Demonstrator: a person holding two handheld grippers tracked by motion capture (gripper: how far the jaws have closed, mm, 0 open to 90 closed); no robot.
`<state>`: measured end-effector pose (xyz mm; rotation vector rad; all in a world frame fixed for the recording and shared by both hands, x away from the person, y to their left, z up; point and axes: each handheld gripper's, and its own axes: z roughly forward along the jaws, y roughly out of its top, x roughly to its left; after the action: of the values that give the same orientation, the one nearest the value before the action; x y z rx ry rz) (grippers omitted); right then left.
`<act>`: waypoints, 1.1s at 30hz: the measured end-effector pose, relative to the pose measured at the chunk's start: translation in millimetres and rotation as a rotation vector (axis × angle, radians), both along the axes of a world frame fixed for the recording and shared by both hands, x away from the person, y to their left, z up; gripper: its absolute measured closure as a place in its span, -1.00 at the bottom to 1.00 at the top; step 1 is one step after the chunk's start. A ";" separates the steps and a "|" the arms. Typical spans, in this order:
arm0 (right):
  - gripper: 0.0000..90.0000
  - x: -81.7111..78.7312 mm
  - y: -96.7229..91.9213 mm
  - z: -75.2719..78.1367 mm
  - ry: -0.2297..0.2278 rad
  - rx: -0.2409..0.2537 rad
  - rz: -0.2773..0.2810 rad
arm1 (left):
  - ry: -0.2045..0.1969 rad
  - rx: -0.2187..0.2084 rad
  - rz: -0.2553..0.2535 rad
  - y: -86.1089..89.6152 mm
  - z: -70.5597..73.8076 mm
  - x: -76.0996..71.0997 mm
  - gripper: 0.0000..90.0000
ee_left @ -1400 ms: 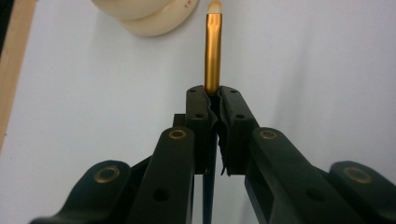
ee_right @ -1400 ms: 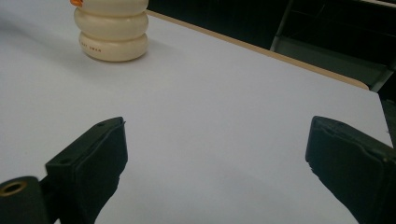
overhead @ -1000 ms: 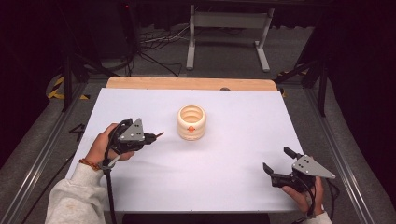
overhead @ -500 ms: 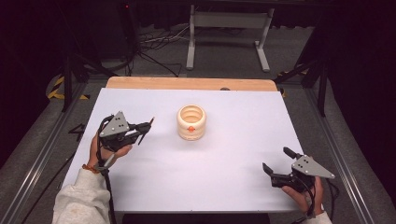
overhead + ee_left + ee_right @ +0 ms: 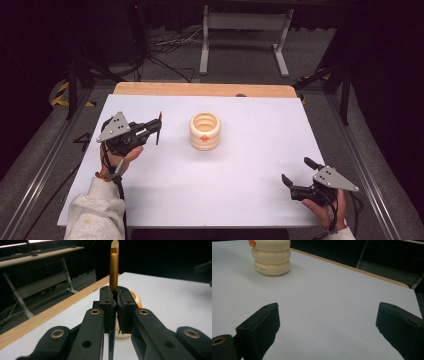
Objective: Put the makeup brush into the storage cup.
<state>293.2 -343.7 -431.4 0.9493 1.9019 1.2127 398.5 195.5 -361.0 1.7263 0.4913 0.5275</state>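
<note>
Two grippers frame the scene. The left gripper (image 5: 159, 126) hangs above the worktop (image 5: 250, 200), its jaws pinching a slim gold-tipped pen (image 5: 113, 267) that stands upright between them; the ribbed cream holder (image 5: 204, 131) sits near the worktop's middle, apart from it. The right gripper (image 5: 296, 175) rests near the front right corner, jaws spread and empty. Likely risks: the thin pen pivots or slips in the narrow pinch, or its tip strikes the holder's rim and tips the holder.
</note>
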 end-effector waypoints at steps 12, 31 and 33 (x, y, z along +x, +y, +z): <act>-0.88 -0.1 -0.2 0.1 -0.004 -0.004 0.002 | -0.019 -0.030 -0.039 -18.2 8.4 6.4 0.86; -0.88 0.3 -0.1 0.1 -0.006 -0.004 0.003 | -0.050 -0.046 -0.088 -50.7 21.4 19.6 0.86; -0.88 0.3 0.0 0.1 -0.008 -0.004 0.005 | -0.055 -0.047 -0.090 -53.3 22.7 20.6 0.86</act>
<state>293.6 -343.7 -431.3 0.9368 1.9015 1.2131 419.1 142.2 -338.3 1.6764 0.3823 0.4937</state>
